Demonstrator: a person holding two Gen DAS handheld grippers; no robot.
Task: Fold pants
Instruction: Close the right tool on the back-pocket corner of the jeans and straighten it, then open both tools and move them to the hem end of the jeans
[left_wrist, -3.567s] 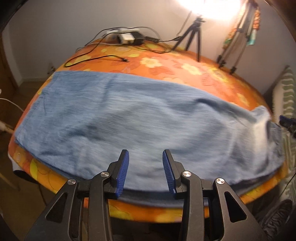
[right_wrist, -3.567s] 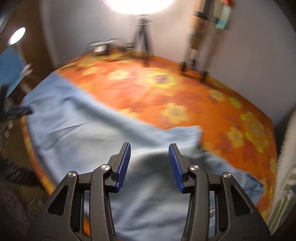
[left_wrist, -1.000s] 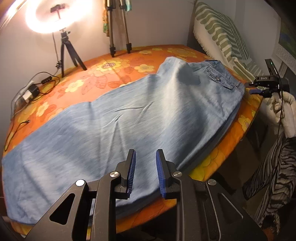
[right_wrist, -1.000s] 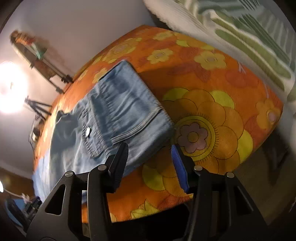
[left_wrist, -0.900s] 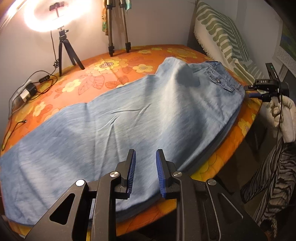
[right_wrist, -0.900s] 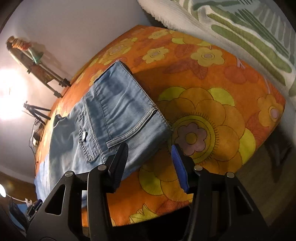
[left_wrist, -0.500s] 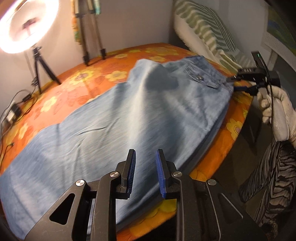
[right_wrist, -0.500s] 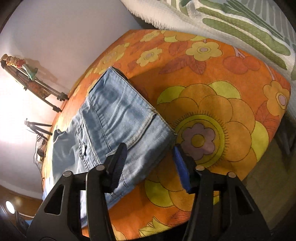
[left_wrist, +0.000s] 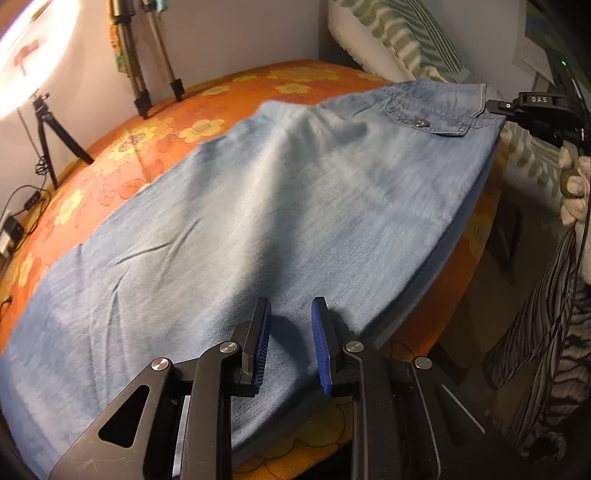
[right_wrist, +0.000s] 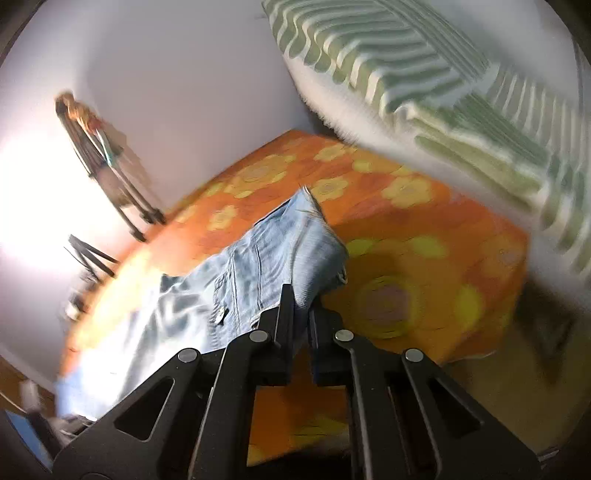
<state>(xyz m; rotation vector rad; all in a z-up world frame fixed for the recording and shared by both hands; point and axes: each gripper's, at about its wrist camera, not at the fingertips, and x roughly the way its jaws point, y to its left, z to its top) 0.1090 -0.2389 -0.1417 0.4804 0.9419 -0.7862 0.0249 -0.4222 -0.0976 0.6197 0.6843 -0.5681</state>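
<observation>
We have the pants (left_wrist: 295, 206) halved lengthwise across the orange floral bed (left_wrist: 155, 122), right gripper (right_wrist: 301, 310) clamped on the waistband corner, left gripper (left_wrist: 290, 343) slightly parted, empty; crosswise folds remain.

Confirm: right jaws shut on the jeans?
Shut. The right gripper pinches the jeans' waistband corner, lifting it off the orange bedspread.
</observation>
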